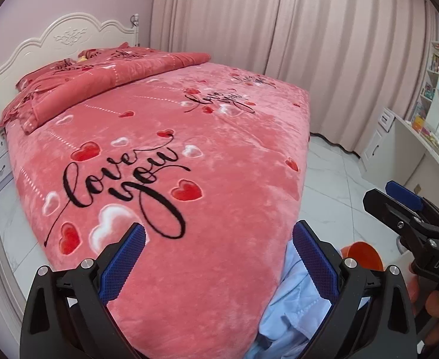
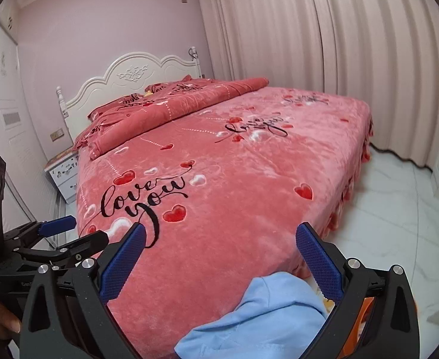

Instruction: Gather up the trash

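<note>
My left gripper [image 1: 219, 239] is open and empty above the near end of a bed with a pink "love you" blanket [image 1: 165, 155]. My right gripper [image 2: 219, 239] is open and empty over the same bed end [image 2: 219, 164]. A light blue cloth [image 2: 258, 317] lies at the bed's near corner and also shows in the left wrist view [image 1: 291, 314]. An orange container [image 1: 362, 254] stands on the floor beside the bed; part of it shows in the right wrist view [image 2: 365, 311]. No trash item is visible on the bed. Each gripper shows in the other's view, the right one [image 1: 389, 200] and the left one [image 2: 67, 233].
A folded red quilt [image 1: 105, 74] and pillows lie by the white headboard [image 1: 61, 39]. A white nightstand [image 2: 64, 176] stands left of the bed. Pink curtains [image 1: 279, 30] hang behind. White shelves and a desk [image 1: 422, 113] stand on the right. White tile floor [image 2: 398, 209] runs along the bed's right.
</note>
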Demonstrator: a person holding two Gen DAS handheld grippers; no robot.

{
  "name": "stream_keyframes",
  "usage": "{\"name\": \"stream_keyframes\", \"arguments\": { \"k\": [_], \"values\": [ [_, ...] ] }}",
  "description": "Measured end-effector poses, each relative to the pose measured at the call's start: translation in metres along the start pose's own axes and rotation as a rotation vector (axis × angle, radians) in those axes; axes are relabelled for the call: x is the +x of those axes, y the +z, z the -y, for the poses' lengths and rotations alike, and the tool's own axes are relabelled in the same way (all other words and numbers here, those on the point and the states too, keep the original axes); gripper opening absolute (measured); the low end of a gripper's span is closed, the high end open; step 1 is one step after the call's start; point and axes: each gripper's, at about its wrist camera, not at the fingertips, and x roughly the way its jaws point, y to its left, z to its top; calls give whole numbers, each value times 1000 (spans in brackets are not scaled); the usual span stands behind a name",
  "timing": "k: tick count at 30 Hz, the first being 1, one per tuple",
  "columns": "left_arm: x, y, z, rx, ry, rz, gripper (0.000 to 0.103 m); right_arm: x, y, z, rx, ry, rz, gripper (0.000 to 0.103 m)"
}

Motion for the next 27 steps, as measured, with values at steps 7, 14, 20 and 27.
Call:
{"name": "stream_keyframes", "arguments": {
  "k": [7,14,20,27],
  "values": [
    [-9,1,-9,-6,18,18,97,4,-1,-8,-23,25,-21,98],
    [-9,4,-12,-6,28,24,97,4,-2,-9,-22,28,-24,98],
    [-8,5,-11,7,32,15,97,4,-2,-8,-18,33,-26,98],
    [-7,5,-10,12,31,10,97,5,-1,-7,-17,33,-27,98]
  ]
}}
